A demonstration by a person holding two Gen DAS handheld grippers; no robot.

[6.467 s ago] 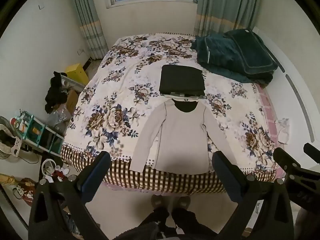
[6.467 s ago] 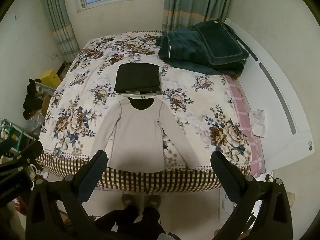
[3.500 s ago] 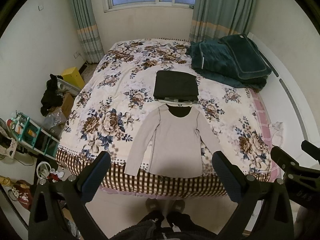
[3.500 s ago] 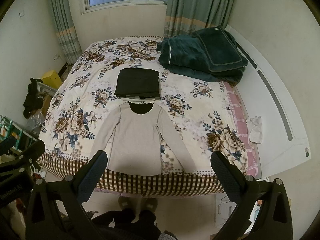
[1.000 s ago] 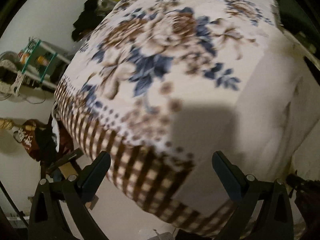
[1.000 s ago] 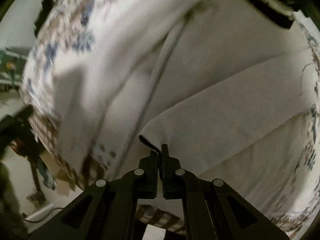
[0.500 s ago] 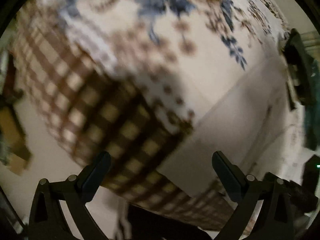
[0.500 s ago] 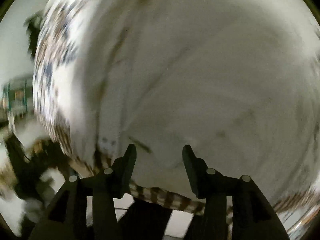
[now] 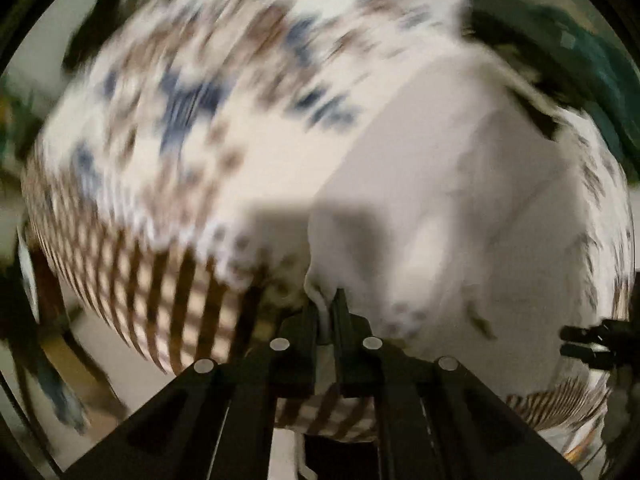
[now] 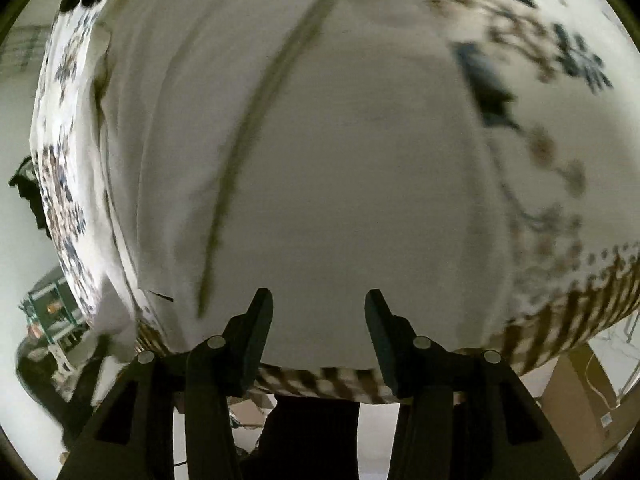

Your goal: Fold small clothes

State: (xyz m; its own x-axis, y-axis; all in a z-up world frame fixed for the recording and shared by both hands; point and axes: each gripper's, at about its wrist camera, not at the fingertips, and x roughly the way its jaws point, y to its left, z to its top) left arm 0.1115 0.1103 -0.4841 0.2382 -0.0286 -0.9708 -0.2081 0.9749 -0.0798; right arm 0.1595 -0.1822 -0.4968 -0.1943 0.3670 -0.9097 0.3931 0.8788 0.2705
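Down at the checked edge of the floral bedspread (image 9: 168,168), the left gripper (image 9: 329,300) is clamped on the beige long-sleeve top (image 9: 440,200) lying there, right gripper (image 10: 318,308) hangs open over it; I'd carry that pinched edge across low, keeping the fabric taut and flat
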